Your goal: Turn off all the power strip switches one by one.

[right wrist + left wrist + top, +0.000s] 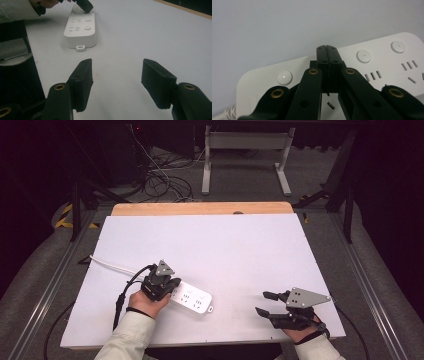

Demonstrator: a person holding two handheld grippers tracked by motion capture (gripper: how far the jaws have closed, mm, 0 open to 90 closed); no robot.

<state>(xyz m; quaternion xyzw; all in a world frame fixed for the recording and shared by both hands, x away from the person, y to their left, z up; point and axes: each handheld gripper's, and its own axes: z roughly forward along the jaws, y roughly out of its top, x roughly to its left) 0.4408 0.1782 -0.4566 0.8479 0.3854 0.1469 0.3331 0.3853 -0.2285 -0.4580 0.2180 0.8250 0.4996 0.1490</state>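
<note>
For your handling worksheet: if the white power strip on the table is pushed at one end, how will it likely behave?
The power strip looks rigid and flat, so it would probably slide, not tip. Its cord might drag and swing it. The left hand-held gripper, jaws shut, rests over it.

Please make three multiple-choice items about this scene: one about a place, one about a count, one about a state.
1. Where does the power strip lie?
A. near left part of the table
B. far right corner
C. on the floor

2. How many round buttons on the strip appear in the left gripper view?
A. one
B. three
C. six

3. How do the jaws of the right gripper stand?
A. shut
B. open, holding nothing
C. shut on a cable

Answers: 1 A, it lies beside the left gripper. 2 B, three white buttons show. 3 B, bare table shows between them.
</note>
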